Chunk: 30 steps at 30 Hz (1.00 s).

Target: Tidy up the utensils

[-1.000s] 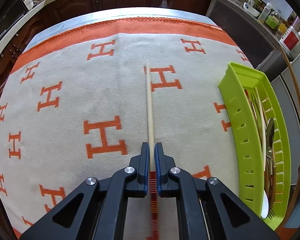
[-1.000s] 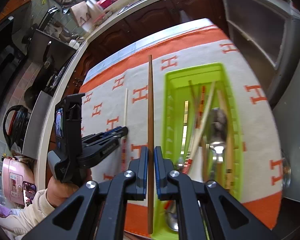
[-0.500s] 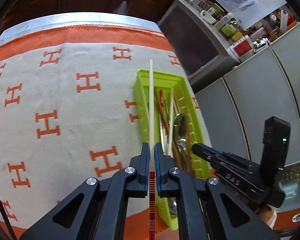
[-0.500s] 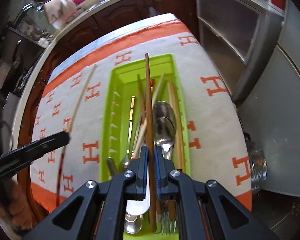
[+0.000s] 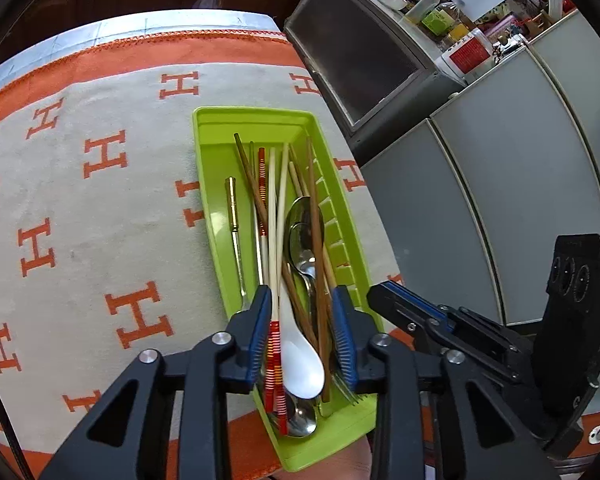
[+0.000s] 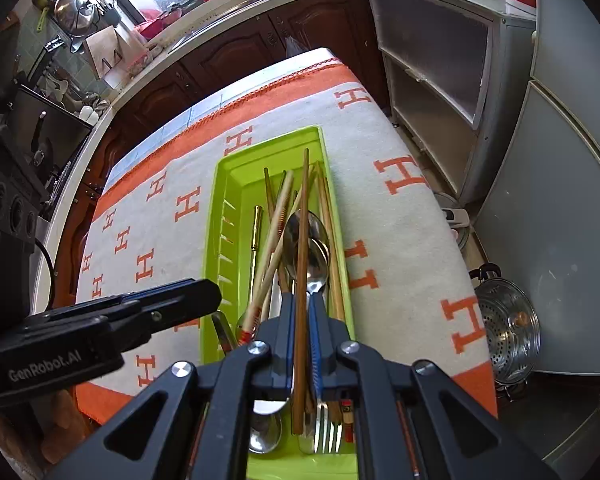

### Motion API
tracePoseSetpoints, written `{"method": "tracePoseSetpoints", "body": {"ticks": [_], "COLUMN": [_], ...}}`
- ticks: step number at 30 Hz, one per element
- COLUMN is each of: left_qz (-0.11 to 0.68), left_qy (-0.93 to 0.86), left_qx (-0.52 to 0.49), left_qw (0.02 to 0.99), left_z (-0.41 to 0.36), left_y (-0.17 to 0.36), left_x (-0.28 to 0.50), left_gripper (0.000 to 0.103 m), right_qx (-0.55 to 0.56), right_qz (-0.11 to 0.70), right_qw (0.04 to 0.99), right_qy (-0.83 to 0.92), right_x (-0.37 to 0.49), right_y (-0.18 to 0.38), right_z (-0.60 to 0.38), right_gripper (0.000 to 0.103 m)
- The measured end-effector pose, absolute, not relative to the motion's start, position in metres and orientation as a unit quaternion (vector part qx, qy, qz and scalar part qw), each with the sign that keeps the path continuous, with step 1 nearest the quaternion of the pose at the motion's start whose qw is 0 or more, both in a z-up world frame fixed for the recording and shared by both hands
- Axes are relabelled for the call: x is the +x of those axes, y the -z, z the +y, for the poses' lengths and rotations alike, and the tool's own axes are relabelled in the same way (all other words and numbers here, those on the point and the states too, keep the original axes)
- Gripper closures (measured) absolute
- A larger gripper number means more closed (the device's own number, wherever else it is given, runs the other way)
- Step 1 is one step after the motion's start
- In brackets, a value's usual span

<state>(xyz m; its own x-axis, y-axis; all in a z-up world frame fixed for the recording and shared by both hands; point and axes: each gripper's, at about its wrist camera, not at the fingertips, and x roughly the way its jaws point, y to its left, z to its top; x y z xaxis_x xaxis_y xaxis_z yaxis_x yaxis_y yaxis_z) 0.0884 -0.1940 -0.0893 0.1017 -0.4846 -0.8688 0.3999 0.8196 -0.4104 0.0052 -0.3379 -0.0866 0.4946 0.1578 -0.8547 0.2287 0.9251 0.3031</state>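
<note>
Orange and cream cloth [image 5: 100, 208] is spread over the table. Green tray [image 5: 212, 184] is seen mid-frame, filled with chopsticks and spoons. Left gripper [image 5: 302, 332] is spread wide above the pale chopstick [image 5: 273, 240] lying inside. Right gripper [image 6: 300, 344] is pinched on a brown chopstick [image 6: 302, 240].

Your lime-green plastic utensil tray [image 5: 216, 216] is crowded with chopsticks and steel spoons [image 5: 304, 236] along its right side; only a thin gold-handled utensil [image 5: 233, 208] lies left, and the orange-and-cream cloth [image 5: 100, 220] further left is bare
</note>
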Motion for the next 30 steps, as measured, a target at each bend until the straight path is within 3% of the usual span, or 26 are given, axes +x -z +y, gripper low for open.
{"method": "tracePoseSetpoints", "body": {"ticks": [2, 11, 23, 30], "left_qz": [0.592, 0.545, 0.469, 0.45], "left_qy": [0.293, 0.258, 0.218, 0.166], "left_qx": [-0.025, 0.023, 0.073, 0.097], "left_qw": [0.75, 0.797, 0.853, 0.872], "left_z": [-0.188, -0.144, -0.098, -0.086], "left_y": [0.086, 0.064, 0.024, 0.014], "left_x": [0.085, 0.077, 0.038, 0.022], "left_gripper": [0.056, 0.027, 0.003, 0.002], "right_qx": [0.189, 0.177, 0.149, 0.162], "right_qz": [0.504, 0.503, 0.491, 0.48], "right_qw": [0.843, 0.846, 0.858, 0.862], "right_qy": [0.02, 0.005, -0.024, -0.028], "right_x": [0.002, -0.002, -0.005, -0.016], "right_y": [0.086, 0.084, 0.068, 0.061], "right_z": [-0.337, -0.322, -0.29, -0.275], "right_gripper": [0.096, 0.096, 0.096, 0.095]}}
